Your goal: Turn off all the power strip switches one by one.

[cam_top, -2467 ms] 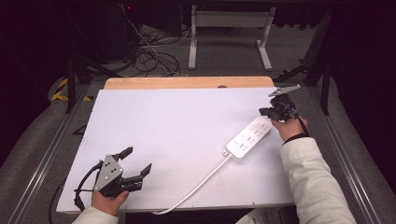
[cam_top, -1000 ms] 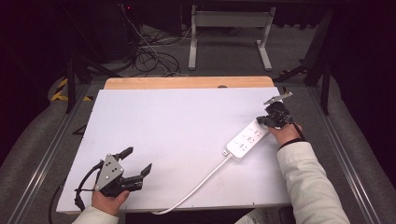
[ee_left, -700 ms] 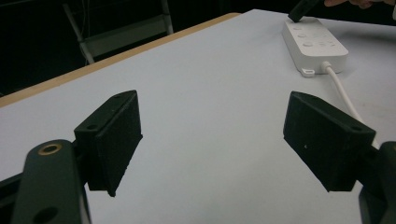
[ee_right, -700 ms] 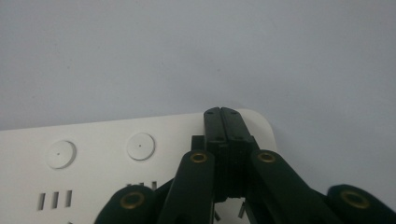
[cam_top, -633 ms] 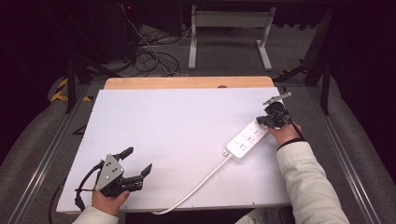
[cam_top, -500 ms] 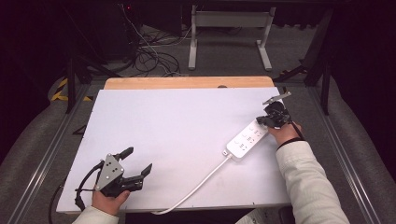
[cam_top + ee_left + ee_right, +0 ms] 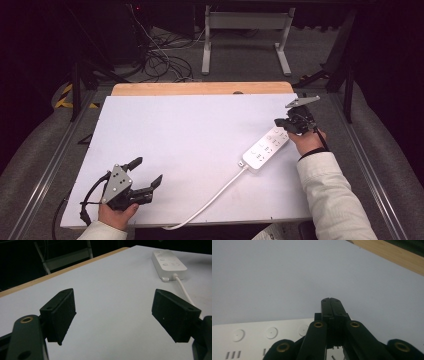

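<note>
The white power strip [image 7: 267, 147] lies at the right of the high view, on the white bench [image 7: 190, 145], with its long axis running diagonally from lower left to upper right. Its cord [image 7: 212, 200] leaves the lower-left end and trails off toward the bottom edge of the bench. The right claw [image 7: 291, 124] sits at the strip's upper-right end, just above it, with its jaws pressed flat together and nothing between them. In the right gripper view the closed jaws point out past the strip's [image 7: 262, 337] end over bare bench, and the strip's round buttons show just below and to the left of them. So the strip lies beneath and behind that claw's tips, and any press on a switch looks to call for the tips coming back down onto the near end.

The left claw [image 7: 147, 175] rests at the lower left of the high view, jaws spread wide and empty, well apart from the strip. The right hand is clearly the nearer one.
</note>
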